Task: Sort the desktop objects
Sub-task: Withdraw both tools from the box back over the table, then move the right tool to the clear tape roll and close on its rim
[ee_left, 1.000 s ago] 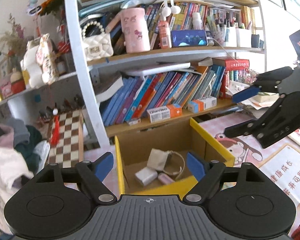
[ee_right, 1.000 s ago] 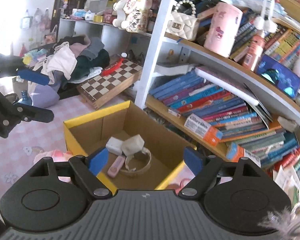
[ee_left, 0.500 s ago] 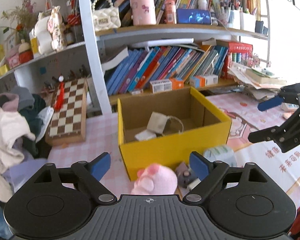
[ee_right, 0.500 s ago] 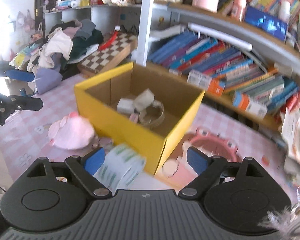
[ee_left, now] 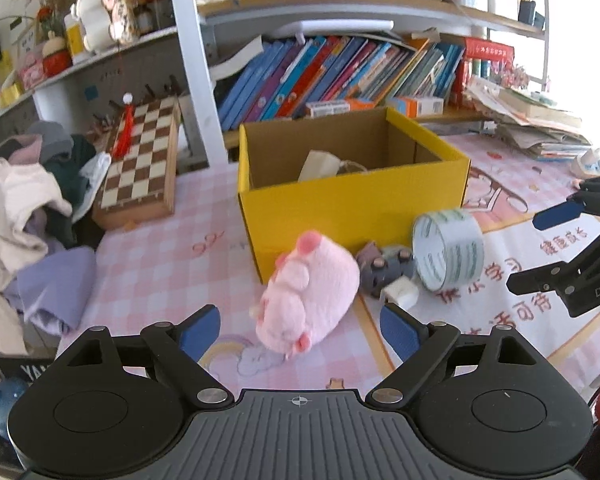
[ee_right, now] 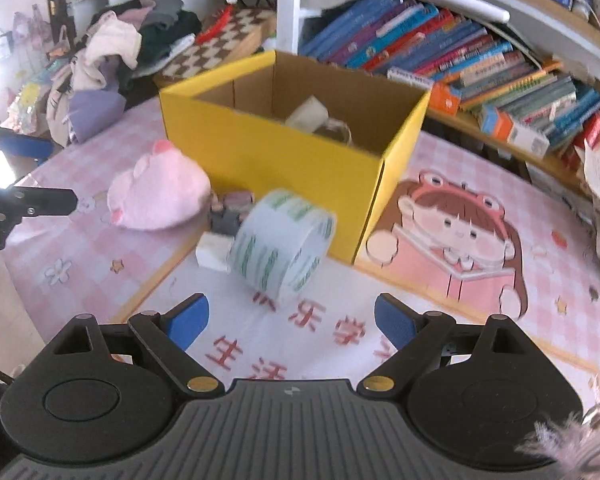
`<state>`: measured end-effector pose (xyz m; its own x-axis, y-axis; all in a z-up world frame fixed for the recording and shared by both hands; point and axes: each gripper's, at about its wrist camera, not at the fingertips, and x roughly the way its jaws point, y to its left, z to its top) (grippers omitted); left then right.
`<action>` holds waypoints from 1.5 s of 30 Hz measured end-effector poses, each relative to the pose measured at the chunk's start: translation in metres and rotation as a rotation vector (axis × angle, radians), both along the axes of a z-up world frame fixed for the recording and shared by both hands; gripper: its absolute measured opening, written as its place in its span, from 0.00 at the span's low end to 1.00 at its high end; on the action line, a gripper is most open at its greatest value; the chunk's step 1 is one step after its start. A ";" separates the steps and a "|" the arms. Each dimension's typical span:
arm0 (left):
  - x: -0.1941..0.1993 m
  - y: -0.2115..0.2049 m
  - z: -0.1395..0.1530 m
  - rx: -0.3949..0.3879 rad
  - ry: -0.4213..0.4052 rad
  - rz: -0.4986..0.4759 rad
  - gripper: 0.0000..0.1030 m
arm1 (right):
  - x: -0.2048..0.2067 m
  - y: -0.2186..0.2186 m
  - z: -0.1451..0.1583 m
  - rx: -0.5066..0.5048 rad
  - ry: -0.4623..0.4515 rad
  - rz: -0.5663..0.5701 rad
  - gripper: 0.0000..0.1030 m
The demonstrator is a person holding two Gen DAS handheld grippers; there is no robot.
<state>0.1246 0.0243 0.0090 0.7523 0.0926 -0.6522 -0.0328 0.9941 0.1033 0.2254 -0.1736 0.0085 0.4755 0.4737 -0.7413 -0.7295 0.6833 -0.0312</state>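
Both are tilted down at a slant. The left hand-held gripper [ee_left: 300, 326] is held with its blue pads spread wide, nothing pinched between them. Same for the right hand-held gripper [ee_right: 291, 320]: jaws parted wide, nothing gripped.

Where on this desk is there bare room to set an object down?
Free: the checked cloth between the chessboard and yellow box, and the cartoon-girl mat right of the box. Crowded: before the box, around the pink plush and tape roll.
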 end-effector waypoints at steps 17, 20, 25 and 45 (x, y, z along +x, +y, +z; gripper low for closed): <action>-0.004 -0.017 -0.029 0.001 0.087 -0.006 0.90 | -0.017 0.009 -0.031 -0.072 0.049 0.003 0.88; -0.003 -0.016 -0.029 0.006 0.084 0.000 0.90 | -0.016 0.013 -0.031 -0.072 0.035 0.018 0.87; 0.002 -0.012 -0.029 0.005 0.085 0.024 0.90 | -0.010 0.017 -0.030 -0.066 0.023 0.026 0.85; 0.032 -0.005 -0.039 0.026 0.128 0.062 0.90 | 0.034 0.029 -0.021 0.057 0.035 -0.005 0.61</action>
